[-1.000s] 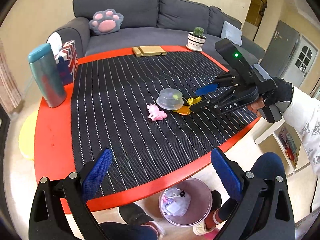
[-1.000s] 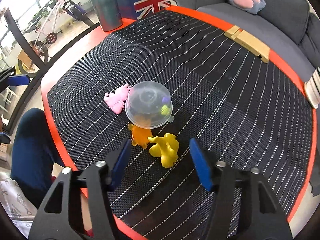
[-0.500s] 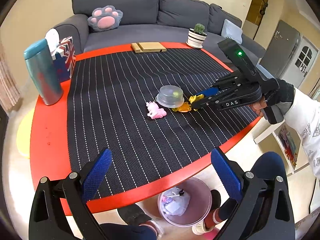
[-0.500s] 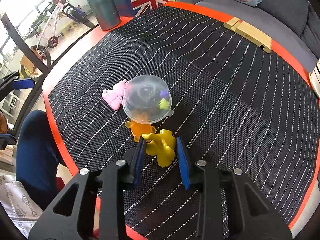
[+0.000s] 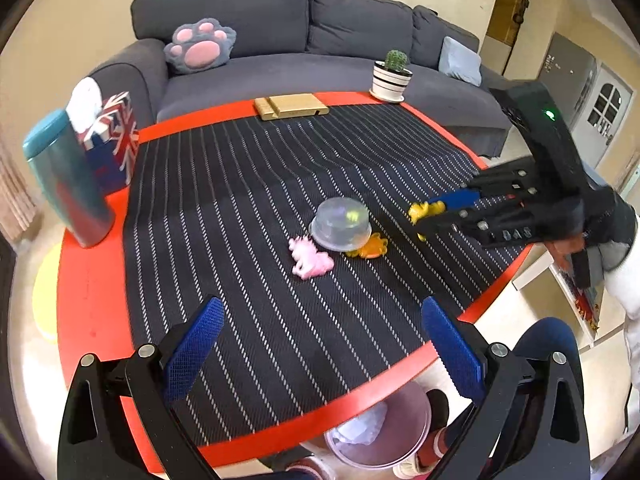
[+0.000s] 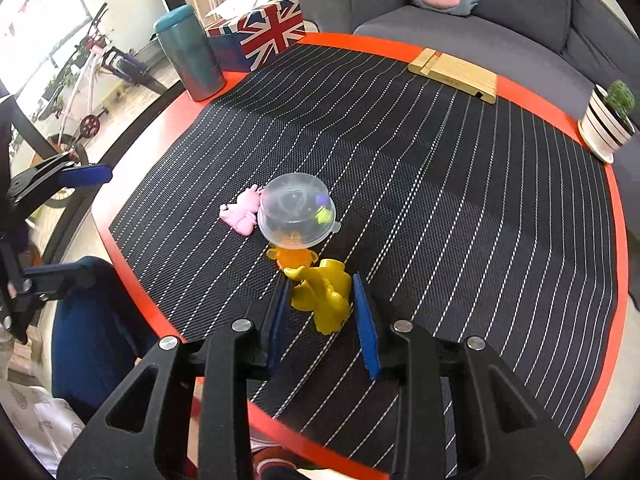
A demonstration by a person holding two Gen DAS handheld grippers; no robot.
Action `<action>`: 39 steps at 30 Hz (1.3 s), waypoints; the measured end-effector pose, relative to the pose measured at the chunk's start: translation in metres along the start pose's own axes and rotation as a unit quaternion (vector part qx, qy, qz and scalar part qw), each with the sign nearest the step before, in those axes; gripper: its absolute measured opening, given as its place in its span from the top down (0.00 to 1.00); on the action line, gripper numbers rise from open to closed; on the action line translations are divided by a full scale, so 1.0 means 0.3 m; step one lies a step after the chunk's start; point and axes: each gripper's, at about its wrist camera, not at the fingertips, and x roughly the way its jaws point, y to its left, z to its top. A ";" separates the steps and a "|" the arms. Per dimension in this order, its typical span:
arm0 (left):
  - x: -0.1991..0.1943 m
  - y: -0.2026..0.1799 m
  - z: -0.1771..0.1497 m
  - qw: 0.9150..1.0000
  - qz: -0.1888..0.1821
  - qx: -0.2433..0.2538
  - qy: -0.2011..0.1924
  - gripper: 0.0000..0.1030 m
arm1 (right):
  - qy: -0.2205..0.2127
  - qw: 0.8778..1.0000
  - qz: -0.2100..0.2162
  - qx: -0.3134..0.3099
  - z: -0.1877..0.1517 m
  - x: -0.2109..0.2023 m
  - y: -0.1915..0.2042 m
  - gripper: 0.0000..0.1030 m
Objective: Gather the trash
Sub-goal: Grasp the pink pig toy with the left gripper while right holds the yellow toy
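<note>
While the left gripper (image 5: 320,354) hangs spread and empty at 6 o'clock of the left wrist view, the right gripper (image 5: 430,216) at 3 o'clock pinches a yellow toy (image 5: 425,211) just above the striped surface (image 5: 248,200). At centre sit a clear lid (image 5: 340,224), a pink toy (image 5: 310,258) and an orange toy (image 5: 370,247). A bin (image 5: 380,432) stands below the rim.

Right wrist view: both pads of the right gripper (image 6: 320,306) press the yellow toy (image 6: 323,294); the clear lid (image 6: 296,210) lies at 12 o'clock.
</note>
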 end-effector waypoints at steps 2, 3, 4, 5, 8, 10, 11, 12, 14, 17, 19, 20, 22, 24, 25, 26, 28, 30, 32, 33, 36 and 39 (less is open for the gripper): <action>0.018 0.002 0.021 1.000 -0.001 0.009 -0.003 0.07 | -0.002 1.000 -0.002 0.004 -0.011 -0.012 0.004 0.70; 0.027 0.001 0.028 1.000 -0.001 0.016 -0.002 0.07 | -0.003 1.000 -0.003 0.006 -0.018 -0.020 0.006 0.70; 0.043 -0.002 0.039 1.000 -0.007 0.025 0.003 0.07 | -0.006 1.000 -0.003 0.007 -0.023 -0.026 0.010 0.70; 0.061 -0.003 0.048 0.999 -0.012 0.031 0.010 0.07 | -0.009 1.000 -0.002 0.008 -0.028 -0.035 0.012 0.70; 0.106 -0.007 0.067 0.999 0.006 0.043 0.022 0.07 | -0.018 1.000 -0.001 0.012 -0.043 -0.057 0.013 0.70; 0.143 -0.005 0.077 0.998 0.015 0.046 0.033 0.07 | -0.021 1.000 -0.002 0.015 -0.053 -0.068 0.010 0.70; 0.168 -0.004 0.084 0.998 0.024 0.047 0.037 0.07 | -0.022 1.000 -0.002 0.016 -0.058 -0.072 0.008 0.70; 0.181 0.002 0.087 0.998 0.029 0.047 0.039 0.07 | -0.023 1.000 -0.003 0.017 -0.061 -0.076 0.006 0.70; 0.214 0.010 0.093 0.998 0.033 0.042 0.044 0.07 | -0.025 1.000 -0.004 0.019 -0.066 -0.081 -0.001 0.70; 0.261 0.017 0.097 0.997 0.042 0.041 0.053 0.07 | -0.027 0.999 -0.005 0.024 -0.077 -0.090 -0.013 0.70; 0.294 0.020 0.091 0.996 0.052 0.045 0.062 0.07 | -0.026 0.999 -0.006 0.025 -0.083 -0.092 -0.018 0.70; 0.307 0.023 0.089 0.996 0.052 0.042 0.067 0.07 | -0.026 0.999 -0.007 0.026 -0.085 -0.093 -0.020 0.70; 0.321 0.025 0.084 0.995 0.061 0.043 0.069 0.07 | -0.027 0.999 -0.007 0.028 -0.088 -0.094 -0.026 0.70; 0.335 0.027 0.078 0.994 0.068 0.043 0.070 0.07 | -0.027 0.999 -0.005 0.029 -0.089 -0.092 -0.028 0.70; 0.338 0.028 0.076 0.994 0.068 0.042 0.070 0.08 | -0.027 0.999 -0.005 0.029 -0.090 -0.092 -0.029 0.70; 0.341 0.030 0.073 0.994 0.069 0.041 0.067 0.08 | -0.027 0.999 -0.005 0.029 -0.091 -0.091 -0.030 0.70; 0.345 0.033 0.070 0.995 0.069 0.038 0.066 0.17 | -0.027 0.999 -0.004 0.030 -0.091 -0.089 -0.032 0.70; 0.354 0.031 0.067 0.994 0.072 0.041 0.071 0.27 | -0.027 0.999 -0.003 0.030 -0.092 -0.088 -0.032 0.70; 0.361 0.027 0.065 0.994 0.071 0.043 0.075 0.35 | -0.027 0.999 -0.002 0.031 -0.092 -0.088 -0.034 0.70; 0.364 0.023 0.065 0.994 0.070 0.045 0.076 0.37 | -0.027 0.999 -0.002 0.031 -0.093 -0.087 -0.034 0.70; 0.366 0.010 0.066 0.994 0.065 0.047 0.076 0.46 | -0.028 0.999 0.000 0.032 -0.096 -0.083 -0.034 0.70; 0.364 0.000 0.072 0.994 0.061 0.050 0.078 0.61 | -0.029 0.999 0.000 0.033 -0.100 -0.080 -0.030 0.70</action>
